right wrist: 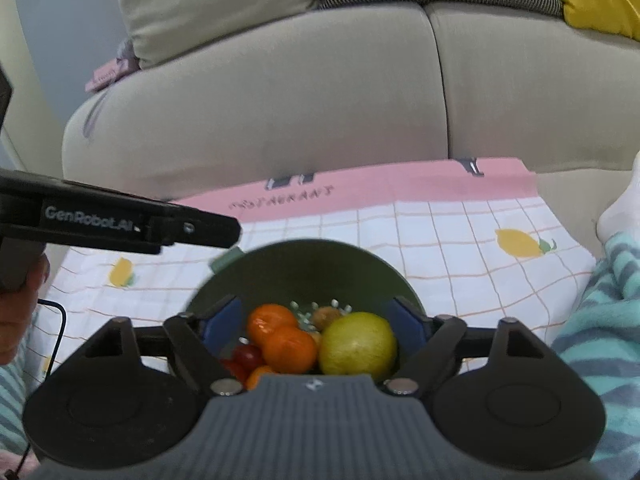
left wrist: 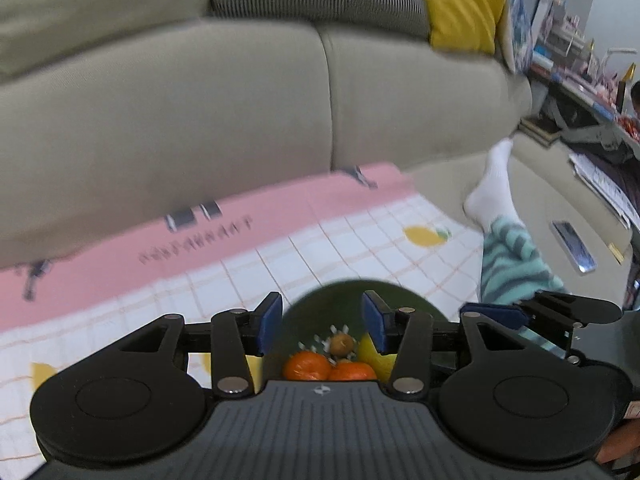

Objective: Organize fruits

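apparently i'm nearly done: the tangerines (right wrist: 280, 336), green apple (right wrist: 358, 343) and small red fruits (right wrist: 247, 354) already sit in the green bowl (right wrist: 316, 268) on the checked cloth (right wrist: 460, 236), with my left hand-held gripper (left wrist: 322, 322) and right hand-held gripper (right wrist: 316, 320) both released and empty above it.

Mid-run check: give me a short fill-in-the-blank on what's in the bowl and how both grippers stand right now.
1. All the fruit sits inside a dark ____ bowl.
2. The biggest fruit, a yellow-green apple, lies to the ____ of the two oranges in the right wrist view.
3. The right gripper is ____, holding nothing.
4. The left gripper hangs open above the bowl, which rests on a checked cloth printed with ____.

Missing words: green; right; open; lemons
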